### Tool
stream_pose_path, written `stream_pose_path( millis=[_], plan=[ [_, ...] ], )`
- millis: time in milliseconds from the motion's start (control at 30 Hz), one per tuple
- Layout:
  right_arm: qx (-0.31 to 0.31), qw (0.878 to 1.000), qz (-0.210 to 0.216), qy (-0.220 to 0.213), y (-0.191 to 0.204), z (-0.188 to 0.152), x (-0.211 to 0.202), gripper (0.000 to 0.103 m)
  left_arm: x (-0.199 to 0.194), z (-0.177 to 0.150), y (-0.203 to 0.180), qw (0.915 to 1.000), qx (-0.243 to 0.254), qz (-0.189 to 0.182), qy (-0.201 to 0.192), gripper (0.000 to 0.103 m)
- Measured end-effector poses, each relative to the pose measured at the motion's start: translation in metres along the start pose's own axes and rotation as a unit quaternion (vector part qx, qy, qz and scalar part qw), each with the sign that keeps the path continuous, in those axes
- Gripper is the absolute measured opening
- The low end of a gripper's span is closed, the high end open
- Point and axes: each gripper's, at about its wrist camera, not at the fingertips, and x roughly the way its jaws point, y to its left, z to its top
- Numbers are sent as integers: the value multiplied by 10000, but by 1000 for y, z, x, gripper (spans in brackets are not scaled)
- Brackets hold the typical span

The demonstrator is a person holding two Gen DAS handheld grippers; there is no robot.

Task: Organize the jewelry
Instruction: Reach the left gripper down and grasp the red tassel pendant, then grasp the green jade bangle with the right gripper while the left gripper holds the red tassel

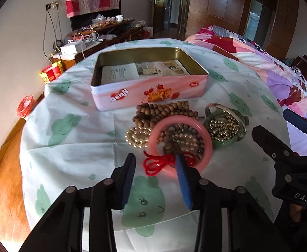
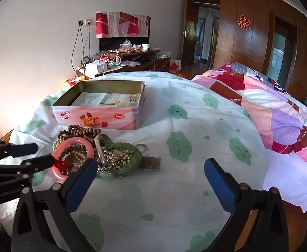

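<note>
With both sets of fingers spread and gripping nothing, the action sits right at the near edge of the jewelry pile. Left gripper (image 1: 156,163) hovers low with a moderate gap, its right-hand blue pad over the near rim of the pink bangle (image 1: 203,135), its left-hand pad over bare cloth; between the 2 pads lies the red cord (image 1: 153,166), looped on the sheet. Right gripper (image 2: 150,166) stands wide apart over an open patch of the white bedsheet (image 2: 195,126) with its green cloud print, its left finger just in front of the green bangle (image 2: 135,157).

Inside the pink bangle sits a tangle of pearly and dark beads. Just beside it on the left side of the left wrist view, a coil of pearl beads (image 1: 135,136) rests on the sheet. On the other side, touching or nearly so, the green bangle cradles a heap of gold beads (image 1: 223,128), with a thin silver bangle (image 1: 218,106) leaning across it. From the right wrist view, a small silver plate with a ring (image 2: 151,162) lies just past the green one.

Behind the pile, brown wooden beads (image 1: 164,110) bunch up against the front wall of the pink tin box (image 1: 149,94), open on top, printed papers flat inside. Further right, a patchwork quilt (image 2: 279,115) is heaped on the bed. Far back, a cluttered wooden cabinet (image 2: 132,59) lines the wall.
</note>
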Motion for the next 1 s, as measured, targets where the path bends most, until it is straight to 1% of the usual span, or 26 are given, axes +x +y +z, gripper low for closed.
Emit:
stream_pose_path(
  millis=[33,67,100,133,200,367,433,567,633,667,733,800,900,967,1000],
  plan=[
    [-18,10000,-2,7,-1,2,3,103,1,-1,-1,10000,-18,-70,26,29],
    [-35,10000,0,18,-1,2,4,103,3,-1,-2,9999,-7,-128,66,18],
    [-56,10000,2,26,0,2,5,103,4,-1,-3,9997,-11,-215,86,4],
    [-72,10000,1,37,-1,2,7,103,3,-1,-5,9996,8,-277,76,1],
    [-91,9999,7,51,1,2,7,103,-1,-2,-8,9994,68,-340,-32,0],
    [-62,10000,30,55,-7,6,14,103,-24,6,-15,9978,309,-383,-443,0],
    [-67,10000,64,33,-7,6,15,103,-29,12,-12,9975,262,-413,-512,0],
    [-120,9998,144,-43,-6,9,16,103,-38,25,0,9968,82,-343,-714,0],
    [-186,9996,204,-61,-5,11,17,97,-42,32,5,9961,5,-298,-825,0],
    [-221,9994,270,-48,-4,13,18,95,-44,36,8,9956,-61,-315,-878,0],
    [-276,9989,386,-13,-2,15,21,88,-48,41,15,9946,-205,-353,-952,0],
    [-377,9977,564,45,3,17,23,83,-50,46,22,9937,-334,-342,-1013,0],
    [-638,9950,760,91,15,18,26,77,-45,45,27,9936,-456,-370,-963,0],
    [-838,9930,819,154,23,16,31,72,-41,43,26,9942,-450,-379,-896,0],
    [-920,9921,827,212,27,14,34,66,-40,43,25,9943,-447,-398,-884,0]
  ],
)
